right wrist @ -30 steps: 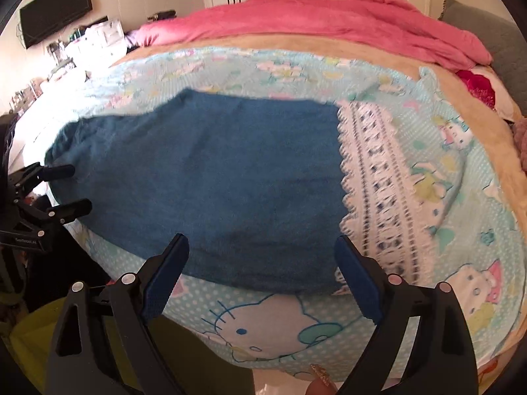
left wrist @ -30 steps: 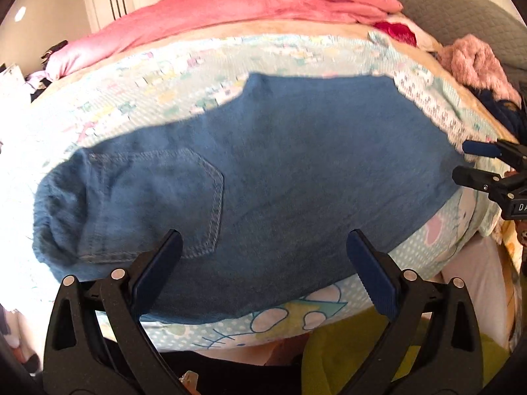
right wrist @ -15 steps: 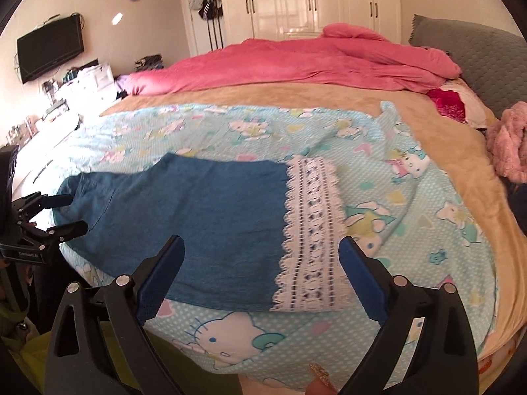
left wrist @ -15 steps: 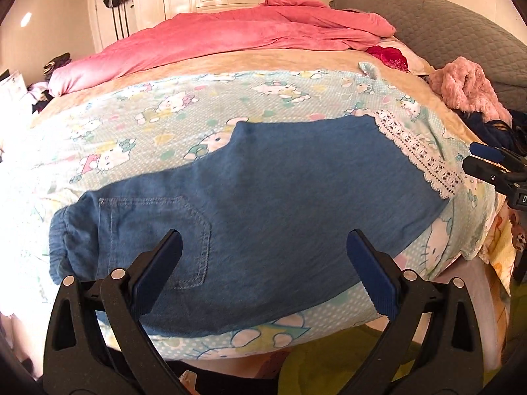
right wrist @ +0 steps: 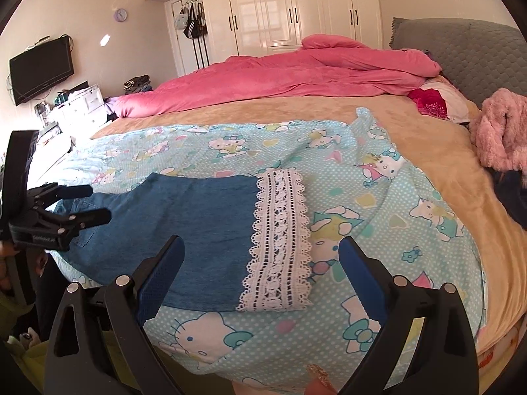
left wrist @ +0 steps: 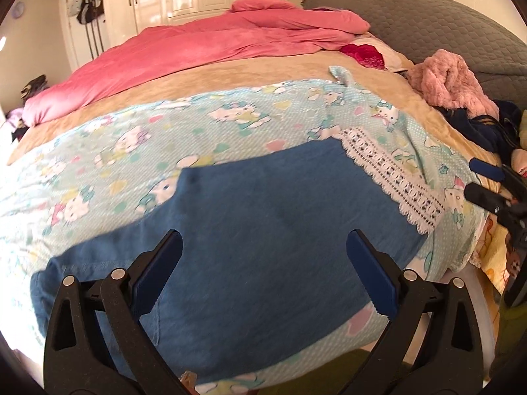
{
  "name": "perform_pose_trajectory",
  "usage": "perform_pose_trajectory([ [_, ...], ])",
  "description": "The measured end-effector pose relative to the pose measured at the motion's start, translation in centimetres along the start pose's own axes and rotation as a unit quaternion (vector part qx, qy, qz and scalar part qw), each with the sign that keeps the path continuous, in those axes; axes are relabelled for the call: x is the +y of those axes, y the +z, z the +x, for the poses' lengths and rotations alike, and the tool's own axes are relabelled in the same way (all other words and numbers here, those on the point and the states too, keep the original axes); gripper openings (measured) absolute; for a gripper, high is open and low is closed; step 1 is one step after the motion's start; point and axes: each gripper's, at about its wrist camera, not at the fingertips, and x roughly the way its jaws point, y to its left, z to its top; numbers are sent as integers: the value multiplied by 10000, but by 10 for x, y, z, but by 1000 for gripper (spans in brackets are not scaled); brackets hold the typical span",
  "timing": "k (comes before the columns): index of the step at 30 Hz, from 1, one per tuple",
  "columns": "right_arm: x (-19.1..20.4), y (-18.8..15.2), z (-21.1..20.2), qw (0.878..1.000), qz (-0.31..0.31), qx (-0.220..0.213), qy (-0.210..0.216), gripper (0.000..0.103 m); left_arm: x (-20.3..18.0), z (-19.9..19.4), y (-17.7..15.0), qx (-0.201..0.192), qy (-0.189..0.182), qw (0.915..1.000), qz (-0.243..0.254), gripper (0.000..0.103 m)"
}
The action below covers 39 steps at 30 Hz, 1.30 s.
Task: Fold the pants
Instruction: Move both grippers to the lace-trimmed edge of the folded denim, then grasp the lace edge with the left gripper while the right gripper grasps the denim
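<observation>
Denim pants (left wrist: 263, 247) with white lace hem (right wrist: 280, 240): laid flat on cartoon-print sheet (right wrist: 378, 204). Left gripper (left wrist: 263, 270), right gripper (right wrist: 260, 266): jaws spread, nothing held. Wall television (right wrist: 41, 69) shown only in right view.

Almost no legible writing was found in either view. A small white label was seen on the body of the left gripper (right wrist: 85, 203) in the right wrist view, but its letters were too small and blurred to be read. The sheet (right wrist: 388, 217) on the bed was printed with cartoon cats, hearts and flowers, with no words made out. The clock (right wrist: 120, 15) on the wall was too small for its numerals to be read.
</observation>
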Motion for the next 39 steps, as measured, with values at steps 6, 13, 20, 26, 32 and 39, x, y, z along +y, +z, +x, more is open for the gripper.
perform_pose_trajectory([
  [6, -9, -3, 0, 9999, 123, -19, -86, 94, -8, 16, 18, 36, -38, 9999, 106, 94],
  [13, -10, -7, 5, 9998, 174, 49, -54, 94, -18, 40, 41, 102, -102, 9992, 375, 94],
  [20, -7, -13, 16, 9996, 209, 195, 17, 94, -25, 68, 63, 201, -267, 9982, 497, 94],
  [26, 1, -15, 29, 9991, 243, 334, 130, 94, -26, 95, 75, 339, -480, 9965, 591, 94],
  [32, 2, -18, 32, 9984, 371, 402, 161, 94, -25, 125, 88, 477, -623, 9944, 701, 93],
  [39, -4, -23, 41, 9965, 622, 558, 97, 94, -35, 149, 100, 588, -827, 9910, 870, 93],
])
